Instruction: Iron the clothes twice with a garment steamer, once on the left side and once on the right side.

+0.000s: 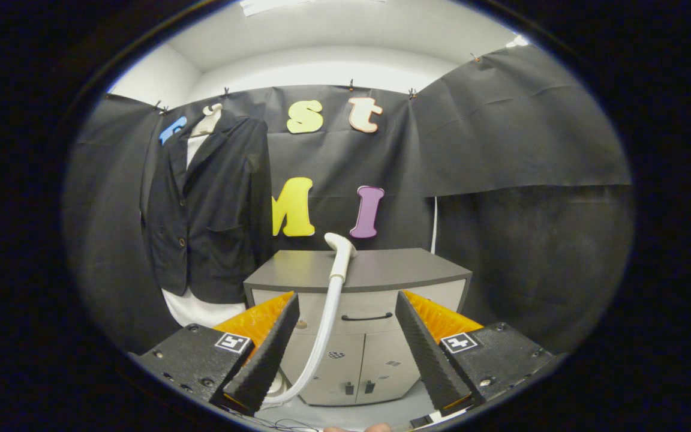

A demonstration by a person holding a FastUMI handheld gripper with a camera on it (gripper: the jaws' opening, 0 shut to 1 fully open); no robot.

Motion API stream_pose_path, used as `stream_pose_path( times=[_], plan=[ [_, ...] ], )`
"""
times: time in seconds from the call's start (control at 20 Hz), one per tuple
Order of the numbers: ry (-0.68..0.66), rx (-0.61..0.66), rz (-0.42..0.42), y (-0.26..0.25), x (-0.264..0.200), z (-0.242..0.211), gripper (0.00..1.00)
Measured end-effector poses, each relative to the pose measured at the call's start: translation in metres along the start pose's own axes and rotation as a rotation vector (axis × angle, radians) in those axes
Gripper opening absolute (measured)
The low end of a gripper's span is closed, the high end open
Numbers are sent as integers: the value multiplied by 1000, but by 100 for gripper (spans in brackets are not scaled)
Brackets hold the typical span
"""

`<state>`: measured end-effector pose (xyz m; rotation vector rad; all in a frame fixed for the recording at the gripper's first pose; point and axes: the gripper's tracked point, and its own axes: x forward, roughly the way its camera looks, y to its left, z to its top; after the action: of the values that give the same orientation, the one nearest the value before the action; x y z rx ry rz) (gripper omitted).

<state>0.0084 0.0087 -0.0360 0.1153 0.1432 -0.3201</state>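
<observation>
Between the spread fingers of the gripper (345, 306), which are clamped on nothing, the steamer's white hose (322, 342) is seen rising to the steamer head (341, 245) resting on a grey cabinet (381, 267). Beyond, beside the cabinet, a dark jacket (207, 210) is hung against the booth wall.

There is one dark jacket (204, 207) hanging up, with one white shirt (201, 309) under it. There is one white steamer head (341, 251) on one hose (321, 342). There is one grey cabinet (429, 282). One gripper (345, 327) has two fingers (270, 351), spread apart with nothing between them but the hose beyond.
</observation>
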Motion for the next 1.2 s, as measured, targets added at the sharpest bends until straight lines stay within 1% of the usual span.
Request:
stream_pose_path(
  times=[0.15,0.35,0.55,0.75,0.9,0.95,1.2],
  plan=[
    [50,8,-29,5,9,-5,100],
    [92,36,-60,16,22,0,100],
    [146,65,-62,21,51,11,100],
    [225,89,-39,21,105,23,100],
    [255,51,1,25,154,32,100],
    [273,39,-1,24,171,32,100],
    [395,67,28,27,246,9,100]
  ],
)
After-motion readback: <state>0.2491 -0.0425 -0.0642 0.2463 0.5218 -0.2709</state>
